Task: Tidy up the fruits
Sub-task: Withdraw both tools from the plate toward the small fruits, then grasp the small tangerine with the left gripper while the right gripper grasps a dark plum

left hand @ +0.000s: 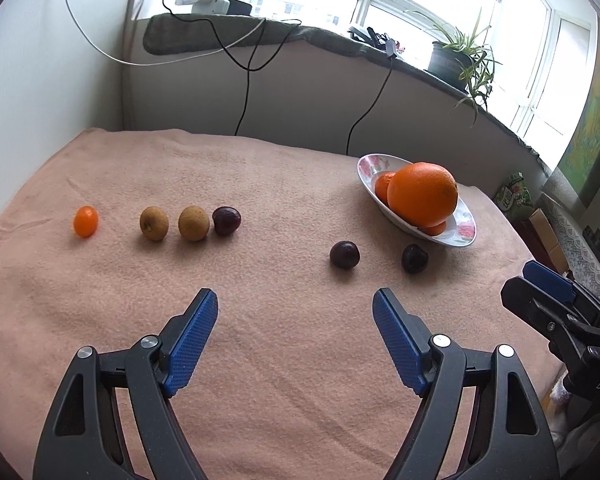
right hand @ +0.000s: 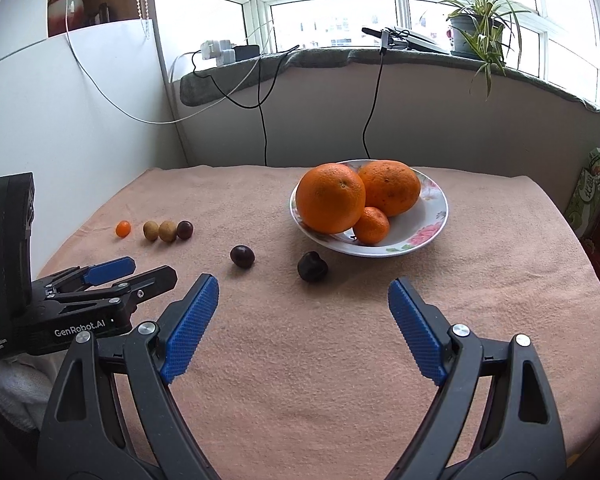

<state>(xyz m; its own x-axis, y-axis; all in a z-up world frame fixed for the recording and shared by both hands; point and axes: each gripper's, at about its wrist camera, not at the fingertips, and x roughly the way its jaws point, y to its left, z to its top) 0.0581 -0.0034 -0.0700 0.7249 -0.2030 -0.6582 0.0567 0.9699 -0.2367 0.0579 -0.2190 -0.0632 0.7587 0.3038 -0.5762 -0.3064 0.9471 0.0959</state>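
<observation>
A flowered white plate (right hand: 420,224) holds two big oranges (right hand: 330,198) and a small tangerine (right hand: 371,225); it also shows in the left wrist view (left hand: 462,232). On the pink cloth lie a row of a small orange kumquat (left hand: 86,221), two tan longans (left hand: 154,223), and a dark cherry (left hand: 227,220). Two more dark cherries (left hand: 344,254) (left hand: 414,258) lie apart near the plate. My left gripper (left hand: 295,304) is open and empty, short of the cherries. My right gripper (right hand: 303,290) is open and empty, just short of a cherry (right hand: 312,266).
The table is covered by a pink cloth (right hand: 300,360) and stands against a wall and windowsill. Cables (right hand: 264,120) hang from the sill. A potted plant (right hand: 476,28) stands on the sill at the right. Boxes (right hand: 596,196) stand past the table's right edge.
</observation>
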